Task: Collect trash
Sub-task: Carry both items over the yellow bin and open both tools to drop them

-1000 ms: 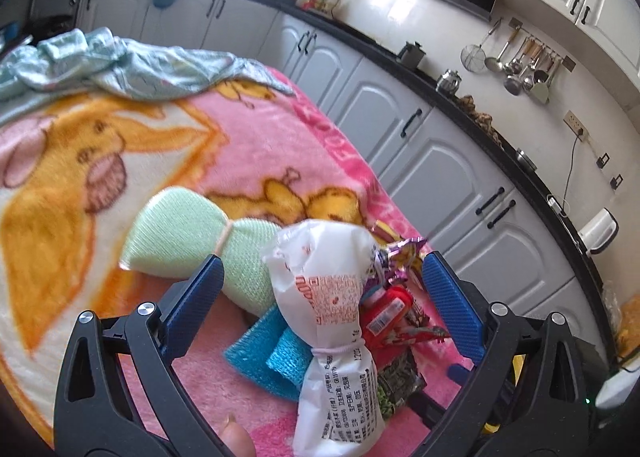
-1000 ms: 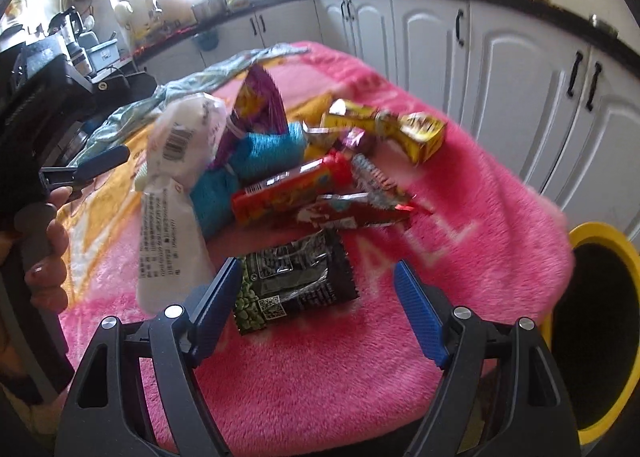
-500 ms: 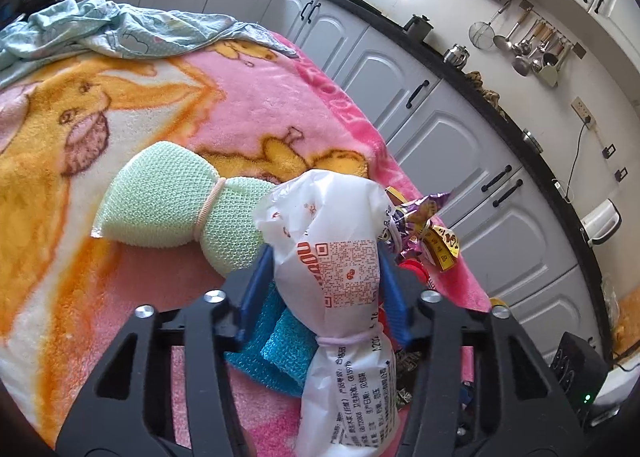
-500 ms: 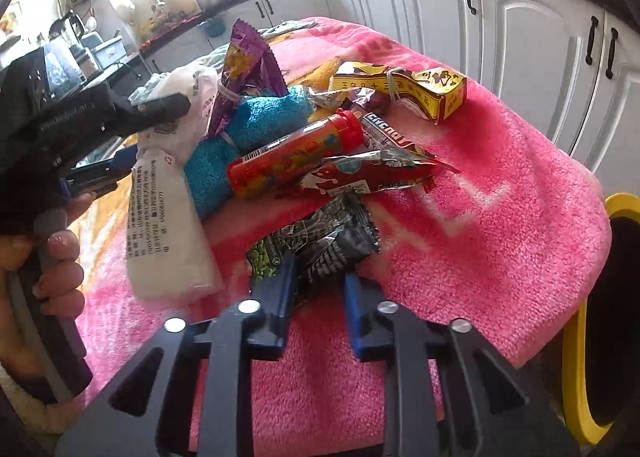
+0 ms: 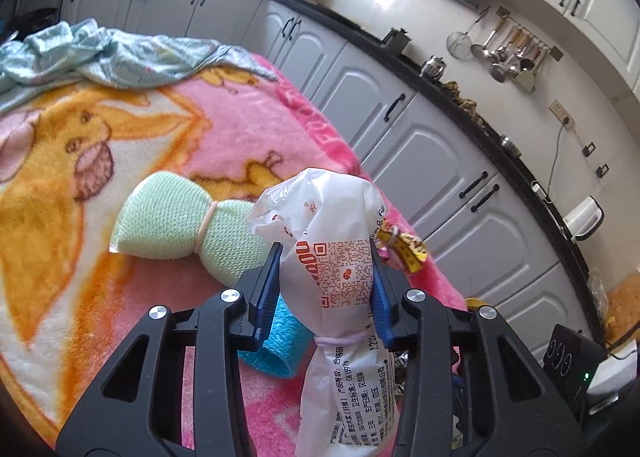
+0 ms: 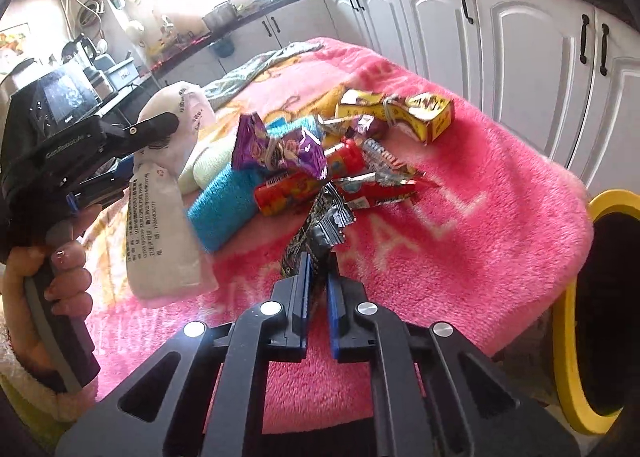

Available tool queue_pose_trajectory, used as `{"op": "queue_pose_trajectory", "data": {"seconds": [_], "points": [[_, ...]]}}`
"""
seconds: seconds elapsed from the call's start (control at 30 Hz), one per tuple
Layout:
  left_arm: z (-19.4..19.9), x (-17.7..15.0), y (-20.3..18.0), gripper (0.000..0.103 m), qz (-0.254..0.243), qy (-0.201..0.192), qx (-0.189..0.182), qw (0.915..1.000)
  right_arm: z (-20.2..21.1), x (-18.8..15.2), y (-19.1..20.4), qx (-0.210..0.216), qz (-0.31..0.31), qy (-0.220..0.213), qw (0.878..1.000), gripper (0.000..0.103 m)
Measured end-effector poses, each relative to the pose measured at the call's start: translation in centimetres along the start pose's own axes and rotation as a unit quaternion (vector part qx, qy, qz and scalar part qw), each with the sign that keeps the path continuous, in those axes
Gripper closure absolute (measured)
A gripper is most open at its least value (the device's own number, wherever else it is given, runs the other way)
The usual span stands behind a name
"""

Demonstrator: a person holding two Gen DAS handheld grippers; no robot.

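Pink blanket (image 6: 460, 225): left gripper (image 5: 325, 285) closing on white bag (image 5: 332, 241) | right gripper (image 6: 317, 277) closing, pinched dark wrapper (image 6: 320, 225) | both open a second ago | yellow bin (image 6: 572, 337) right of blanket, drop next

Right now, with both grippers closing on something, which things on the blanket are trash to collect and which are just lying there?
Trash for the job:
white plastic package in left gripper
dark wrapper in right gripper
purple wrapper
red tube
yellow carton
yellow-rimmed bin

Lying about:
green mesh sponge
blue sponge
crumpled cloth
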State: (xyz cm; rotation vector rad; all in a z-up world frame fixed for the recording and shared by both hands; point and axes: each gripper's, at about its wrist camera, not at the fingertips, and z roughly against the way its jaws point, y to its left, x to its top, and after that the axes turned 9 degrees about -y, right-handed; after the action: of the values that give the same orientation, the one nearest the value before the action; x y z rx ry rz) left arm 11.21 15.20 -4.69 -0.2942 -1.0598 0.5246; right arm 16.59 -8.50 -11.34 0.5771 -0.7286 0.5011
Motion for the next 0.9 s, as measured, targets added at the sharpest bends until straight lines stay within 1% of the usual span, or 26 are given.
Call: {"op": "queue_pose_trajectory", "data": {"seconds": [0.17,0.47,0.9], "points": [[1.1,0.2,-2.0,0.071,-0.022,-0.015,-0.012,0.9996,1.5,0.7,0.0,0.001,0.007,-0.014,1.000,0.096],[1.5,-0.3,-5.7,0.071,-0.058,-0.020,-0.037,0.9974,5.3,1.6,-0.4,-0.005,0.006,-0.046,0.999,0.096],[1.1,-1.1,-11.2,0.071,-0.099,-0.020,-0.078,0.9919,11.7,3.5,-3.9,-0.056,-0.001,-0.118,0.991,0.096]]}}
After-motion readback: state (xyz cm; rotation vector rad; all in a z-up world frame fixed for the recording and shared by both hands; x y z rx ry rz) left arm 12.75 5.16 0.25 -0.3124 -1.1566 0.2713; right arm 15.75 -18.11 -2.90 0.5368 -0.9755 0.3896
